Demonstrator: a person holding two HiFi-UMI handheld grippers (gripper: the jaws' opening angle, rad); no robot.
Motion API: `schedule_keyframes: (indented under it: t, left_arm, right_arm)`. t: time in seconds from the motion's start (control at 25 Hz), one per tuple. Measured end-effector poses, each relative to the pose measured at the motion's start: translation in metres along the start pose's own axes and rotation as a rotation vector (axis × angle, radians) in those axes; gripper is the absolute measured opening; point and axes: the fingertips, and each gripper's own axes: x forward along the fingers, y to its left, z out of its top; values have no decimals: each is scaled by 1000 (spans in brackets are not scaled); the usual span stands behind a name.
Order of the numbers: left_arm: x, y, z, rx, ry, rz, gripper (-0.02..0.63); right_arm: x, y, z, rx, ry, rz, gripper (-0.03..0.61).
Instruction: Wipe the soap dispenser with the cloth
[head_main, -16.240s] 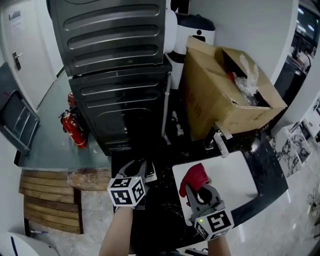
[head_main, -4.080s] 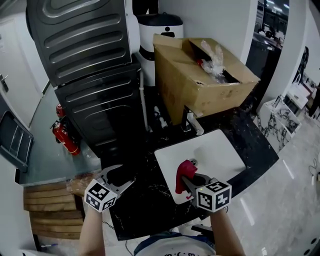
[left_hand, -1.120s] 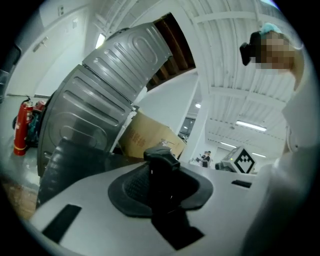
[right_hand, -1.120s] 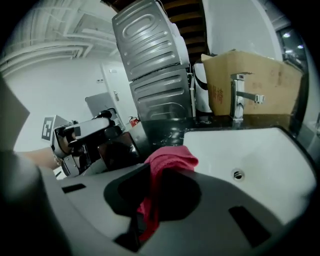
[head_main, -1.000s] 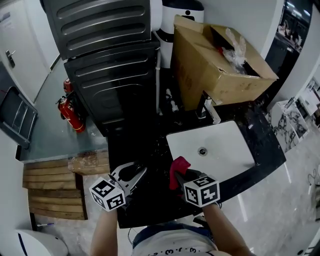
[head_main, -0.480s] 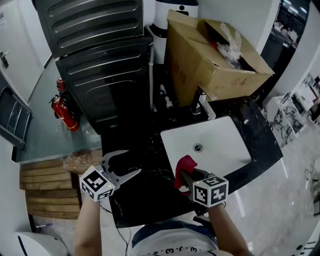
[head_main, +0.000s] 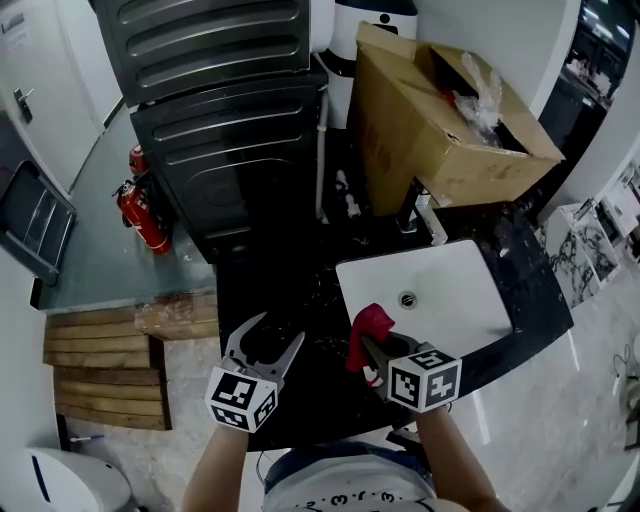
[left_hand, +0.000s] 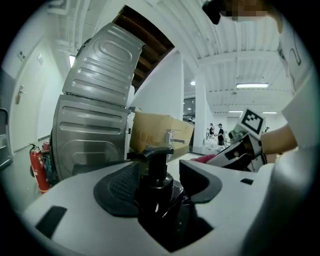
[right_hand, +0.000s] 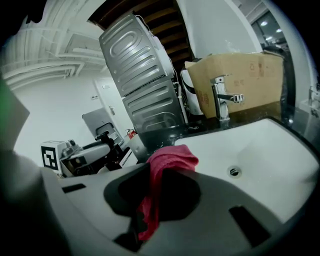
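Two grippers hang low over the near edge of the black countertop (head_main: 300, 285). The left gripper (head_main: 281, 329) has just been opening its jaws. They stand wide, and the black pump soap dispenser (left_hand: 156, 172) rises upright between them. A gap shows on either side of its pump head, so it looks bracketed, not squeezed. Just to its right, the right gripper (head_main: 369, 346) is pinched tight on the red cloth (head_main: 368, 322), whose bunched end pokes up past the jaw tips. Cloth and dispenser are near each other but apart, so no wiping stroke is under way. Whether the bottle has had any pass cannot be read from its dark surface. Judged from this, what is left is steadying the bottle and bringing the cloth onto it. Farther back lie the white sink (head_main: 470, 310), its faucet (head_main: 424, 215) and a cardboard box (head_main: 420, 130).
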Motion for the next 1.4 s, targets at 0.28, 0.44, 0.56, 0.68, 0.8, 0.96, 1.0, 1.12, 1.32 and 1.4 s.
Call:
schedule_keyframes:
  t: [0.28,0.44,0.56,0.68,0.8,0.96,1.0,1.12,1.32,1.4]
  left_arm:
    - [5,3,12,-71,-38,47,109]
    - [8,0,16,-265,-116,-49,109]
    - [12,-7,15,-332,-150,-106,109]
    - [12,-10,15,-351,-158,-117,109]
    - [11,-10,15,-352,-157,-114,109]
    - [6,-6,12,-386,-173,-107,109]
    - [5,-4,12,-394,-178,-104,109]
    - [2,-4,11,-386,-180,-103,107]
    - [0,-3,10,-391,-175,-105,107]
    - [-1,-3,10,-387,-174,-106,107]
  right_arm:
    - [0,8,-1,-22,-1,20,49]
    - [-1,17,5,-26,-24,59,49]
    - [0,34,14,-45,-49,136,49]
    - [5,57,22,-95,-66,213,49]
    - [15,72,19,-149,-35,251,49]
    - [26,57,-2,-174,63,180,49]
    - [29,50,-11,-191,103,146,49]
    - [36,36,-34,-198,173,90,49]
    - [30,35,-12,-145,89,88,49]
    - [28,40,8,-134,23,100,49]
